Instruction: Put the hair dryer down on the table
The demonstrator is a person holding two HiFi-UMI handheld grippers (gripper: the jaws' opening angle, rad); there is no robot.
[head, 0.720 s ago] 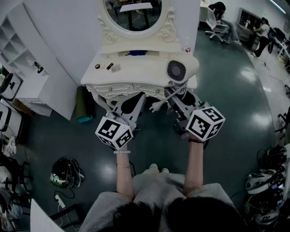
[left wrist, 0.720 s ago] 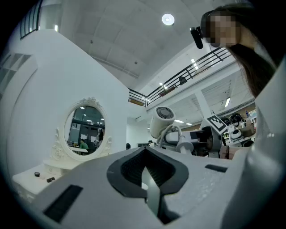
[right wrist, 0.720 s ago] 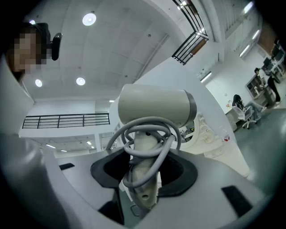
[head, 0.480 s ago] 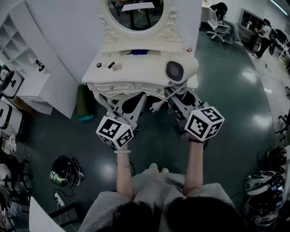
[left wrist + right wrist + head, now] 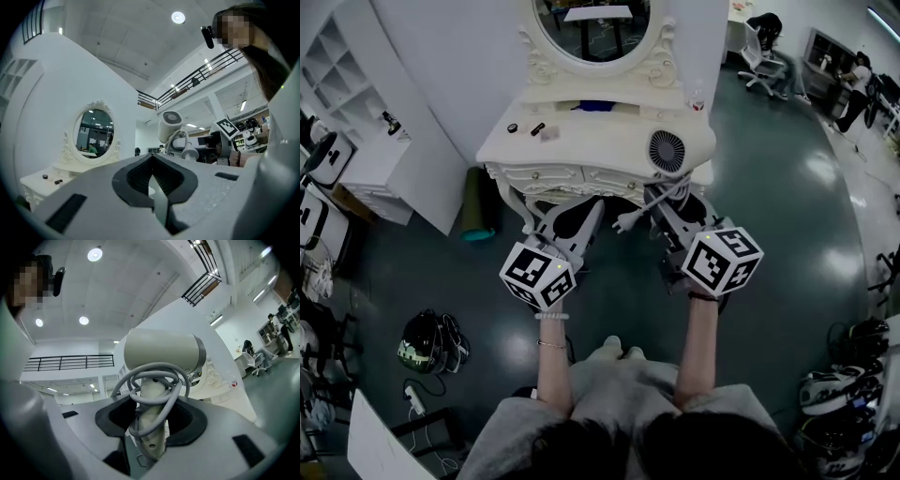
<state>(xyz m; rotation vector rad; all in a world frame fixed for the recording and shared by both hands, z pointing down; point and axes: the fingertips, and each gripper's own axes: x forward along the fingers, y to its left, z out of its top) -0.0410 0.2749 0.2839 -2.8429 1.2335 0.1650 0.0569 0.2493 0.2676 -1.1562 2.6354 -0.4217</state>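
Observation:
A cream hair dryer [image 5: 667, 150] shows its round rear grille over the right front part of the white dressing table [image 5: 581, 141]. Whether it touches the tabletop I cannot tell. My right gripper [image 5: 664, 199] is shut on the dryer's handle [image 5: 152, 413], which has the grey cord [image 5: 157, 380] wound round it; the barrel [image 5: 161, 350] stands above the jaws. The plug [image 5: 623, 223] dangles in front of the table. My left gripper [image 5: 589, 208] hangs in front of the drawers, shut and empty [image 5: 152, 183]. From it the dryer [image 5: 169, 124] is seen to the right.
An oval mirror [image 5: 591, 23] stands at the table's back. Small dark items [image 5: 537, 128] lie at the table's left, a blue thing [image 5: 598, 105] at the back, a small bottle [image 5: 697, 101] at the right. A green roll [image 5: 475, 216] leans by the table; white shelves [image 5: 356, 159] stand left.
The head camera has shifted a little, so the table sits slightly higher and righter in view. Both grippers and the dryer keep nearly the same place against the table.

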